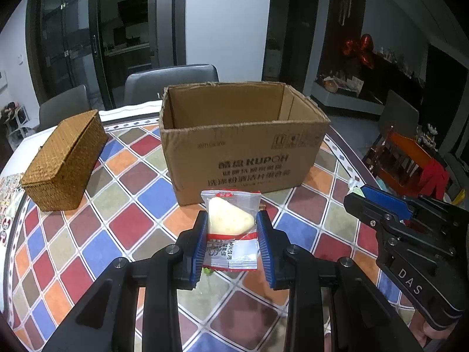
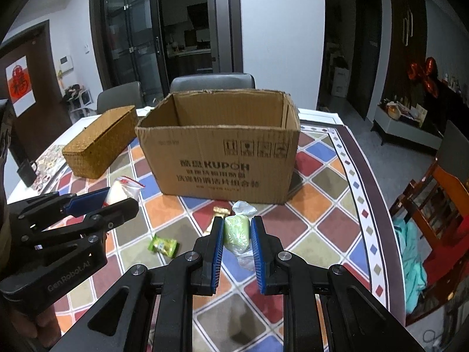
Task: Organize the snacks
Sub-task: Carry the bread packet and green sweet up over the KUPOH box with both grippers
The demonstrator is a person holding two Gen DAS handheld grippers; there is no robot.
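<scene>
White snack packet point(image 1: 230, 223): clamped between the blue pads of the left gripper point(image 1: 233, 220), held above the table point(image 1: 123, 205) before the box.
Green snack point(image 2: 236, 232): pinched by the right gripper point(image 2: 236, 228) (clear wrapper crumpled).
Cardboard box point(image 2: 219, 161): open-topped, just beyond both.
Wicker basket point(image 1: 66, 160): lidded, set left of the box.

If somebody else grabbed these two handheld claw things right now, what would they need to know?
Left gripper: jaws shut on a clear red-trimmed packet with a pale bun, held above the table.
Right gripper: jaws shut on a clear-wrapped pale green cake.
The open brown cardboard box stands straight ahead; its floor is hidden.
Left on the checked tablecloth: a small green sachet and a golden-wrapped snack.
Next, probably: drop both held snacks into the box, then collect the rest.
</scene>
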